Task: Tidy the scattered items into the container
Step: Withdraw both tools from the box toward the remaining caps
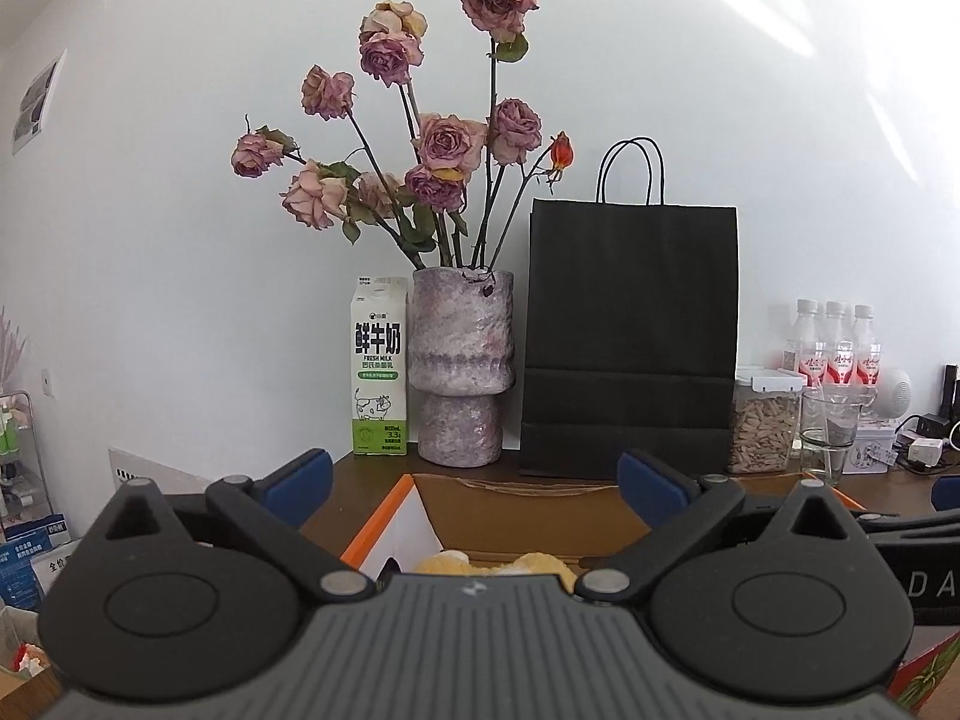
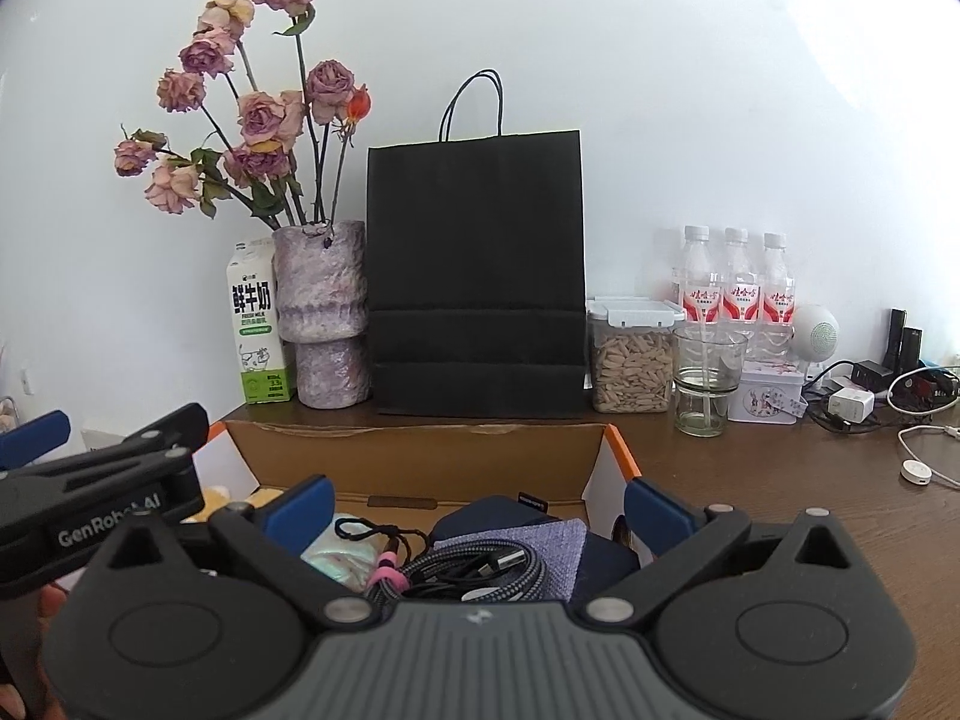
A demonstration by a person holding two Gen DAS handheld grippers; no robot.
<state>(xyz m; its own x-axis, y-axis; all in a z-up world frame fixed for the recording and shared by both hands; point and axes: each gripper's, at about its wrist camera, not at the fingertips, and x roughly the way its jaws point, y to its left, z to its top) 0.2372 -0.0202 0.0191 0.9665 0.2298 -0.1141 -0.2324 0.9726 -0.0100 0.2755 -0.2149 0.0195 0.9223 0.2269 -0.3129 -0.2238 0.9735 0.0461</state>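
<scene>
Both the left tool [image 1: 474, 489] and right tool [image 2: 477, 513] are held released and empty over the cardboard box [image 2: 420, 456] on the worktop [image 2: 780, 510], where cables [image 2: 474, 576], cloth [image 2: 558, 546] and a yellow item [image 1: 498, 564] are already stowed; little is judged outstanding.

Back of brown tabletop [image 2: 750, 480]: milk carton [image 2: 258, 324] just beside mottled vase [image 2: 324, 324] of dried roses [image 2: 258, 114]. Black paper bag [image 2: 477, 276] upright against wall. Right of bag, seed jar [image 2: 630, 360], empty glass [image 2: 708, 378], three water bottles [image 2: 738, 294].
</scene>
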